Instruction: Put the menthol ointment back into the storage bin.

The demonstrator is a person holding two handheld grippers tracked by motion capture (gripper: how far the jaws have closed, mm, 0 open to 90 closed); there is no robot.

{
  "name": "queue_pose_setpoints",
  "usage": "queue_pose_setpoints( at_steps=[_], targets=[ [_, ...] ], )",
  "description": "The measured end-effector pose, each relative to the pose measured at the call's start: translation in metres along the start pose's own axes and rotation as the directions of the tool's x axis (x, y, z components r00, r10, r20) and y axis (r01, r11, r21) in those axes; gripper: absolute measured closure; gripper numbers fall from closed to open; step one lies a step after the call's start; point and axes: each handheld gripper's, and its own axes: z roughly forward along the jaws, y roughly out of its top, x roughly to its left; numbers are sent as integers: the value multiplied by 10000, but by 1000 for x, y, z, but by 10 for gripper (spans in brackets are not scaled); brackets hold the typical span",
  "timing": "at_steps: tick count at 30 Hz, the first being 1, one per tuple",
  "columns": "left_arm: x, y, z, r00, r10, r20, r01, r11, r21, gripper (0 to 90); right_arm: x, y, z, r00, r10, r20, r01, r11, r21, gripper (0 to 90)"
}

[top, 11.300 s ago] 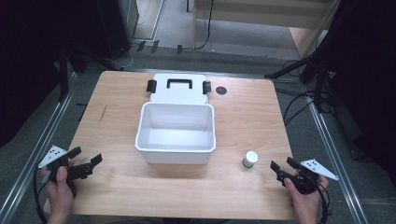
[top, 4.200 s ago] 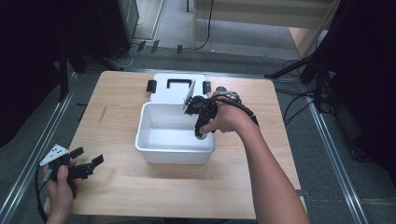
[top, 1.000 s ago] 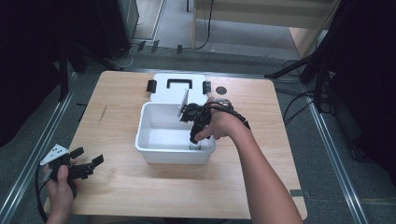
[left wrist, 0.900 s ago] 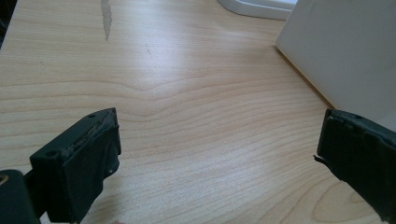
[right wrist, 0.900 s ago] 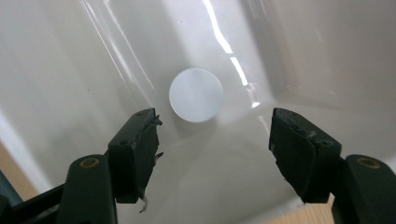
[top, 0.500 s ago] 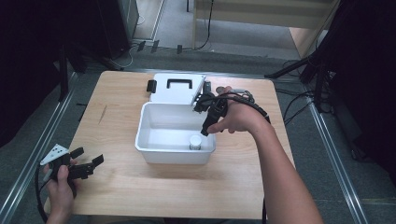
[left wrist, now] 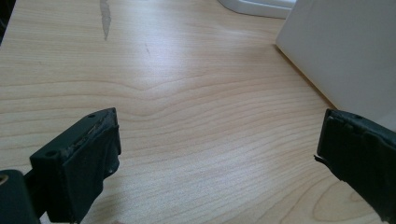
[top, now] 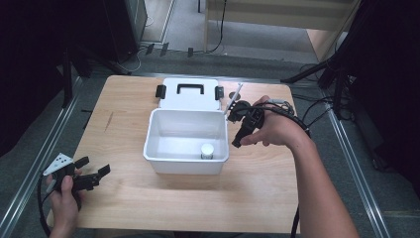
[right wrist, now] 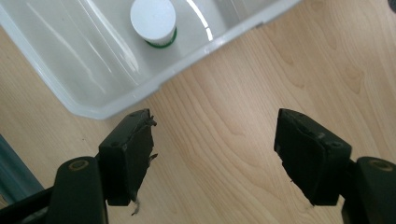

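Right tongs [top: 236,141] spread and empty just right of the bin [top: 163,159], upright bottle [top: 206,150] inside; lid [top: 188,93] nearer them than the spread left tongs [top: 105,171].

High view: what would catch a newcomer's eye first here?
A white box sits mid-table with a small white jar standing inside near its front wall. Behind it lies the box's lid with a black handle. The right gripper hangs just right of the box, jaws open and empty.
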Motion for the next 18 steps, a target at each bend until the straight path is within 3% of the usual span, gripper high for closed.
queue_pose_setpoints(
  at_steps=[18],
  targets=[
    [0,0,0,10000,-13,-40,13,10000,-26,3,-19,-63,31,9920,1202,-389,-1210,9925,-185,287]
  ],
)
